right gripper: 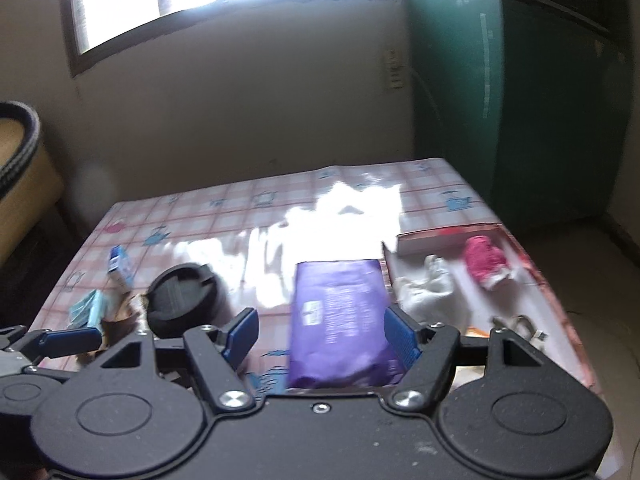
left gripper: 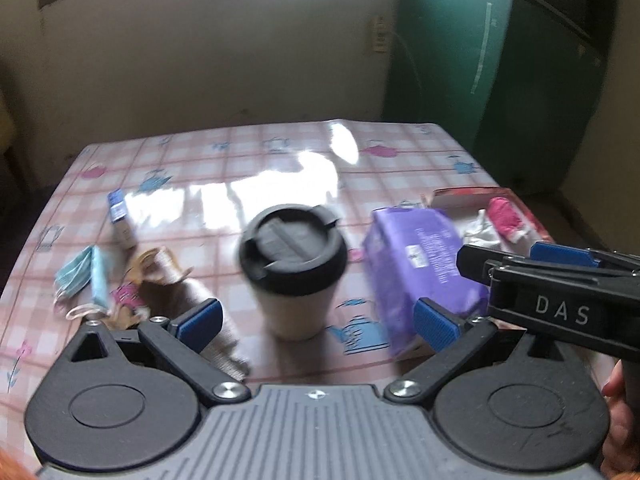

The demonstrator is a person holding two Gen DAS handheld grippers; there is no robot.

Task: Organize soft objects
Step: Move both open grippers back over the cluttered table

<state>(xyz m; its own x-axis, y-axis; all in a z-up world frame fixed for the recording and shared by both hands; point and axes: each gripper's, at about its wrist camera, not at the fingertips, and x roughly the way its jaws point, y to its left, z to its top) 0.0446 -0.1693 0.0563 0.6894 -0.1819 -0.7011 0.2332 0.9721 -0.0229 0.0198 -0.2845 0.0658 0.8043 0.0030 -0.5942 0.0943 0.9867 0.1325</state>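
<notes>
My left gripper (left gripper: 316,322) is open wide above the near side of the table, nothing between its blue pads (left gripper: 200,320). Ahead of it stands a white cup with a black lid (left gripper: 292,256). To its right, a purple soft pack (left gripper: 420,264) lies flat. My right gripper (right gripper: 322,334) is open around that pack (right gripper: 340,312). Its right pad sits at the pack's edge and the left pad stands apart. Blue face masks (left gripper: 84,276) and a brown-beige cloth (left gripper: 160,272) lie at the left. A pink cloth (right gripper: 486,262) and a white cloth (right gripper: 428,288) lie in a red-rimmed box (right gripper: 440,236).
A small blue-and-white carton (left gripper: 120,216) lies beyond the masks. The table has a pink checked cover (left gripper: 240,152) with glare in the middle. A green cabinet (right gripper: 540,100) stands behind on the right and a woven basket (right gripper: 20,152) at the left. A hand (left gripper: 624,420) holds the right gripper.
</notes>
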